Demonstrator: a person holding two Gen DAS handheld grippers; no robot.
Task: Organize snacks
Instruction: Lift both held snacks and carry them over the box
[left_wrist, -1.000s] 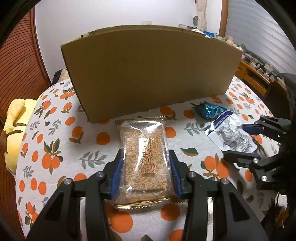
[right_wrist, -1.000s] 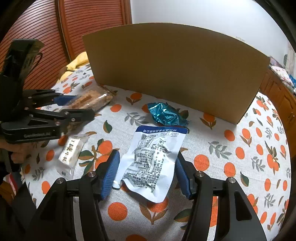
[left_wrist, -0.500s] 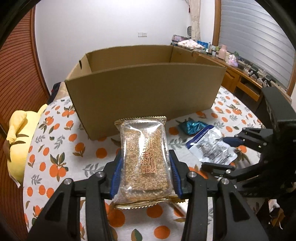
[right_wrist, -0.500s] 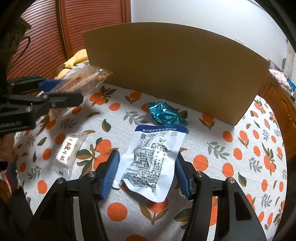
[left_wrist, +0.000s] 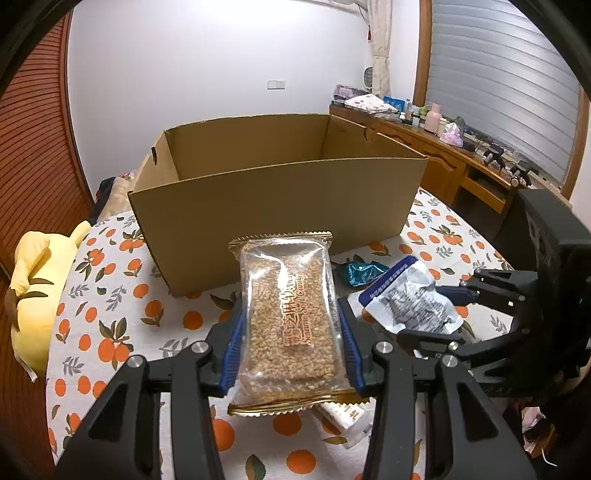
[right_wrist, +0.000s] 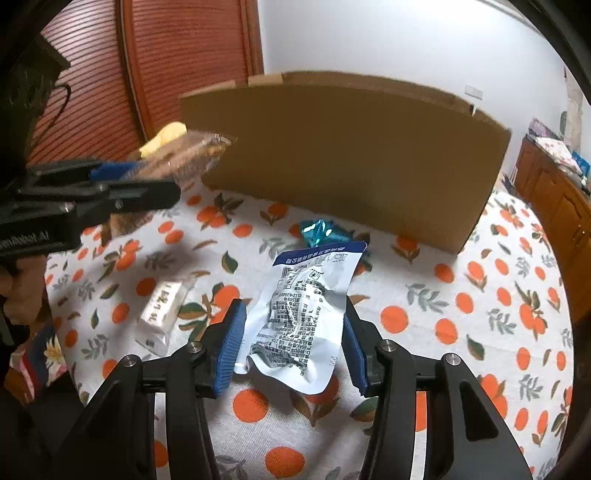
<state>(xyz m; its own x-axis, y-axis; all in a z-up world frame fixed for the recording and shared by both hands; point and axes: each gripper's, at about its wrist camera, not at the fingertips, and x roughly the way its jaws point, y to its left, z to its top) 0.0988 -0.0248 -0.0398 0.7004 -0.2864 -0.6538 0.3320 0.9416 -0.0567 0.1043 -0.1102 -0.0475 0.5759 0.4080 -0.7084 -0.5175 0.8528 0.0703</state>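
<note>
My left gripper is shut on a clear sesame candy pack with gold edges and holds it in the air in front of the open cardboard box. In the right wrist view that left gripper hovers at the left near the box. My right gripper is closing its jaws on a white and blue packet. Both blue pads press the packet's crumpled sides. In the left wrist view the right gripper holds this packet tilted up at the right.
A teal foil wrapper lies near the box front. A small white snack pack rests on the orange-print tablecloth. A yellow plush toy sits at the table's left edge, and a wooden sideboard stands behind at the right.
My left gripper has risen with the sesame pack, so the box's inside now shows. The right jaws have narrowed onto the white and blue packet, which has crumpled.
</note>
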